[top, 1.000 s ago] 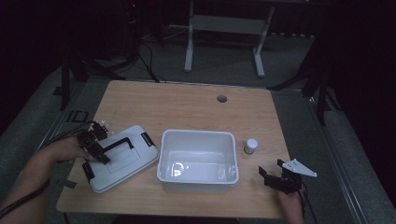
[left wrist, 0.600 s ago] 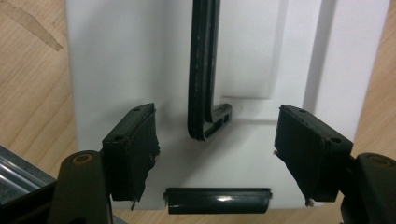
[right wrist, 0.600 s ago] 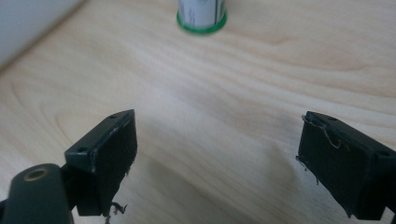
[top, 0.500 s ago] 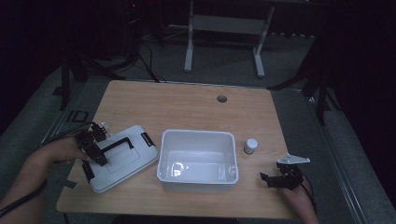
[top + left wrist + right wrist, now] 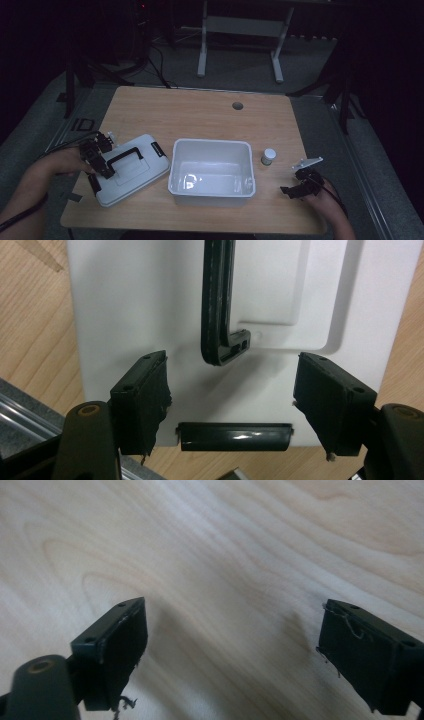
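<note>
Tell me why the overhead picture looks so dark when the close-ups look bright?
High view: dim room, black surroundings, a glare spot in the tub. Left gripper view: the white lid is well lit and sharp. Right gripper view: the wooden table is bright but soft, slightly blurred.

A: Any readable text, labels, numbers?
B: Nothing sure. Floor (image 5: pixel 82 125) left of the worktop (image 5: pixel 200 115) has pale marks that look like "ID", too dim to confirm.
A: White lid (image 5: pixel 150 315), black handle (image 5: pixel 217 300)?
B: No print, no brand. Latch (image 5: pixel 235 436) plain too.
A: White bin (image 5: pixel 212 172), small jar (image 5: pixel 268 156)?
B: Bin blank. Jar too small to read.
</note>
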A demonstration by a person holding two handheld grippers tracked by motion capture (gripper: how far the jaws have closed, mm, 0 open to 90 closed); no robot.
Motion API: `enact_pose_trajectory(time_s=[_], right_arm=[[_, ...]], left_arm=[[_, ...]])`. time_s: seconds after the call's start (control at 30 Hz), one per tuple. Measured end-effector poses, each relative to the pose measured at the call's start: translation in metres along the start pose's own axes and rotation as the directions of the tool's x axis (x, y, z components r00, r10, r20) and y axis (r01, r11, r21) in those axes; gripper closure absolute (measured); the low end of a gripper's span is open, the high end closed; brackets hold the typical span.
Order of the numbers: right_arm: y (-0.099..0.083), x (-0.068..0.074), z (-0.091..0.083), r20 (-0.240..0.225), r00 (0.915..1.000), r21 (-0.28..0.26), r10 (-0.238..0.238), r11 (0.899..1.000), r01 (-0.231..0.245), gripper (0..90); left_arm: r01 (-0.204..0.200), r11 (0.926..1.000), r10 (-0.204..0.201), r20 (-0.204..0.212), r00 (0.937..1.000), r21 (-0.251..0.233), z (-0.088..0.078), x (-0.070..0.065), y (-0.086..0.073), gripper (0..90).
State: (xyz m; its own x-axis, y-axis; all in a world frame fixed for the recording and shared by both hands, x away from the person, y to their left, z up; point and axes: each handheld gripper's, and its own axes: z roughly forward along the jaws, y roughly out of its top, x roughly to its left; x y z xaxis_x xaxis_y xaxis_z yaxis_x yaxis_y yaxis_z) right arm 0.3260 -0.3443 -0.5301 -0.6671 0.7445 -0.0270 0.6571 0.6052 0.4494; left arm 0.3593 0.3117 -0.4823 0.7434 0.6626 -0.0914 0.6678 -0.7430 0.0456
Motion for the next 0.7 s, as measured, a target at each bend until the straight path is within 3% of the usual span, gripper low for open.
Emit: enact_pose_trajectory(time_s=[0.03,0.07,0.13,0.3,0.33,0.37,0.4,0.53,0.7], right_arm=[[0.0,0.0,0.0,0.0,1.0,0.0,0.0,1.0,0.0,12.3],[0.004,0.0,0.0,-0.003,0.9986,0.097,-0.053,0.994,0.053,12.3],[0.007,0.0,-0.001,-0.018,0.997,0.147,-0.075,0.986,0.077,12.3],[0.014,-0.001,-0.004,-0.043,0.9906,0.259,-0.13,0.956,0.137,12.3],[0.016,-0.002,-0.005,-0.049,0.9883,0.275,-0.145,0.949,0.153,12.3],[0.016,-0.002,-0.005,-0.049,0.9883,0.275,-0.145,0.949,0.153,12.3],[0.02,-0.002,-0.007,-0.068,0.9862,0.308,-0.151,0.937,0.164,12.3],[0.028,-0.004,-0.011,-0.089,0.9813,0.366,-0.17,0.911,0.191,12.2],[0.038,-0.008,-0.015,-0.087,0.9752,0.358,-0.204,0.907,0.221,11.5]], left_arm=[[0.002,1.0,-0.002,0.001,1.0,0.003,0.0,0.0,-0.001,29.6],[0.001,1.0,-0.001,0.001,1.0,0.005,0.0,0.0,-0.001,29.6],[-0.001,0.9998,0.001,-0.002,1.0,0.019,0.001,-0.002,-0.002,30.5],[0.002,0.9992,-0.002,0.0,1.0,0.039,0.002,-0.002,-0.001,30.4],[0.0,0.9991,0.0,0.002,1.0,0.043,0.003,-0.001,0.0,30.4],[0.0,0.9991,0.0,0.002,1.0,0.043,0.003,-0.001,0.0,30.4],[0.0,0.9991,0.0,-0.001,1.0,0.043,0.002,-0.001,0.0,30.4],[0.003,0.9991,-0.003,-0.004,1.0,0.042,0.002,-0.001,0.002,30.4],[0.001,0.999,0.0,-0.009,1.0,0.045,0.0,-0.001,0.002,30.4]])
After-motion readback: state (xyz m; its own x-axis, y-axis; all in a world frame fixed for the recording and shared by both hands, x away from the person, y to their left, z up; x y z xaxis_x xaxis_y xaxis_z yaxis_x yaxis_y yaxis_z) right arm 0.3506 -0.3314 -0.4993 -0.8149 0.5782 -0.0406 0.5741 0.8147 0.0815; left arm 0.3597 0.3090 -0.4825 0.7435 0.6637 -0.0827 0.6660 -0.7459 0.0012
